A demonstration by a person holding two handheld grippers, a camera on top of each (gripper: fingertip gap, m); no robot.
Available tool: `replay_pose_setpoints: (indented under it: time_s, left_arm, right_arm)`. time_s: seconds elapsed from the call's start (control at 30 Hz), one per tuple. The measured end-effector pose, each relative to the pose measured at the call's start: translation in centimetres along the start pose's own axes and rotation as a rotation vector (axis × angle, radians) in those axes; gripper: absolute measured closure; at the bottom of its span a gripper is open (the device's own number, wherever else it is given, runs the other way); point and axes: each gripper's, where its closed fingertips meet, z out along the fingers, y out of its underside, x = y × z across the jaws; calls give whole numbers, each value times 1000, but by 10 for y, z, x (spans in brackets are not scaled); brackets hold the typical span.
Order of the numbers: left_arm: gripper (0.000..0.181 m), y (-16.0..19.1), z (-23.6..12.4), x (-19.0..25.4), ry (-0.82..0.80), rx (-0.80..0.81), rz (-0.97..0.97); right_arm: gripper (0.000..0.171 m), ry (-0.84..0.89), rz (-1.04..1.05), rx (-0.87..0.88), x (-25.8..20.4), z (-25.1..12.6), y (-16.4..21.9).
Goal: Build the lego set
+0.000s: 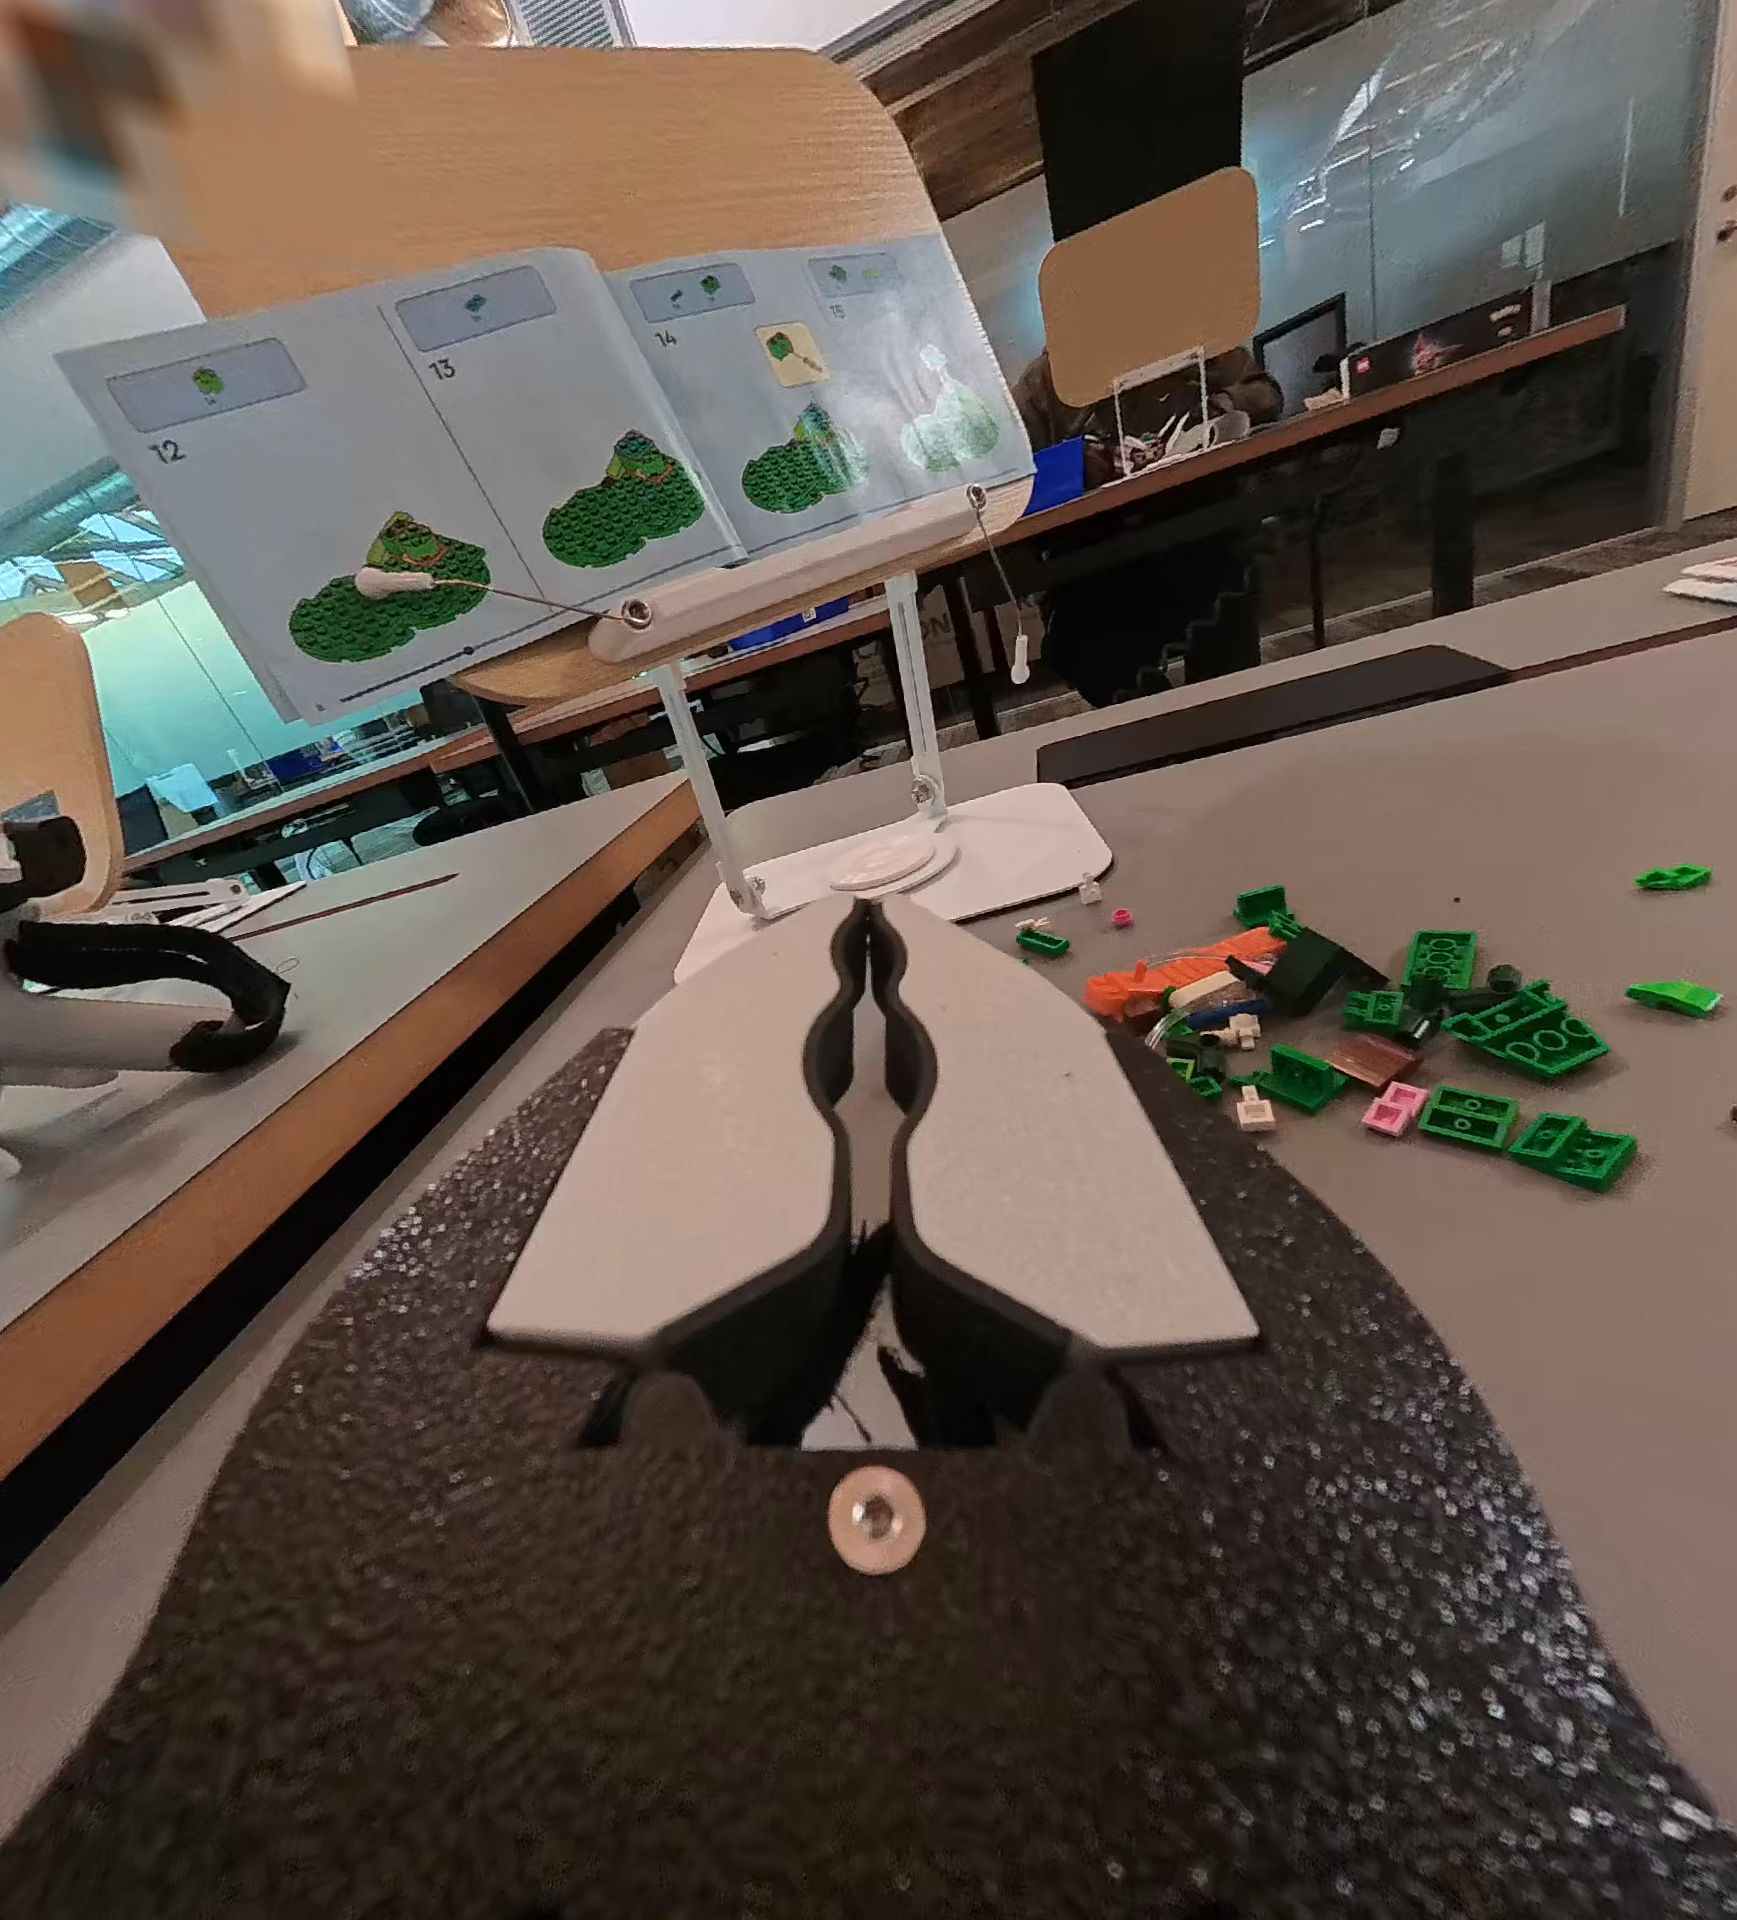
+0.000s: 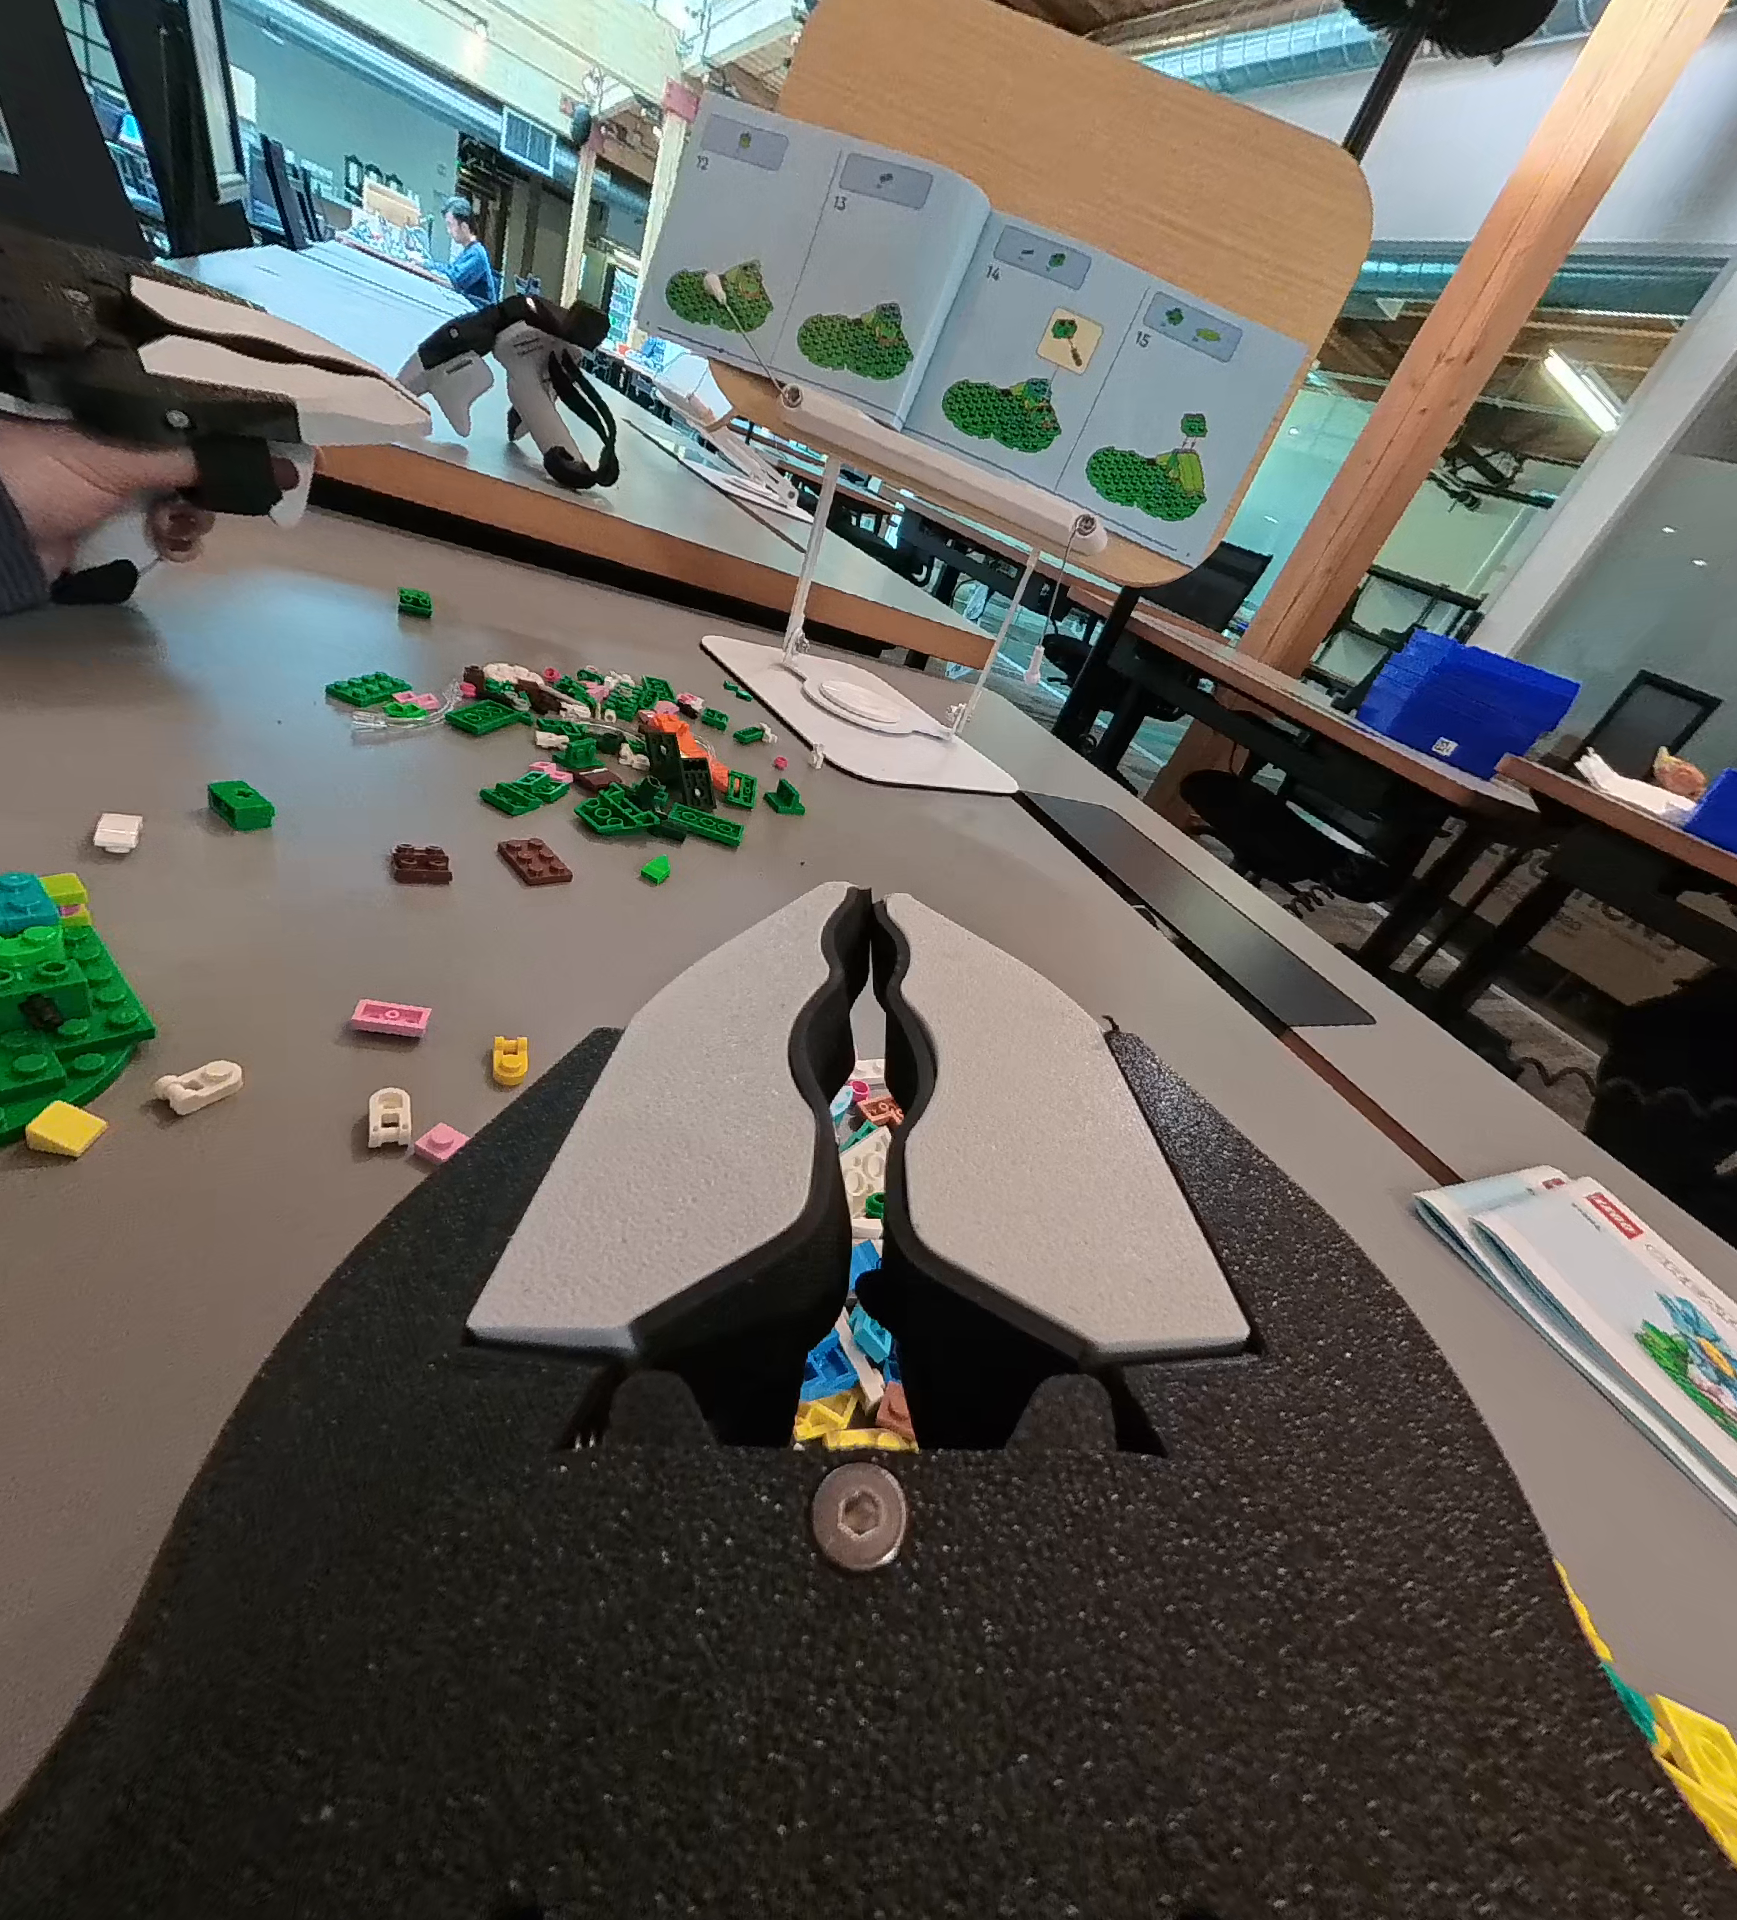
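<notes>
Two tools, fingertips pressed together, holding nothing | instruction booklet point(image 2: 957, 312) on stand, printed writing | loose bricks point(image 2: 625, 758)

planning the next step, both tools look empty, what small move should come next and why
Probably open the right tool and lower it toward the loose bricks: both it and the left tool are shut on nothing, and the green build sits unfinished.

loose bricks point(image 2: 615, 748) left of stand base point(image 2: 874, 727) | partial build point(image 2: 12, 1018) nearer, far left | booklets point(image 2: 1653, 1351) right
</notes>
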Motion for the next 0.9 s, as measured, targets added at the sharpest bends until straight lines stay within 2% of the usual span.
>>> replay_pose_setpoints:
  time_s: [0.9]
  left_arm:
    - [181,-2,0,2,24,15,-20]
  right_arm:
    - [171,-3,-1,-3,-1,-3,0]
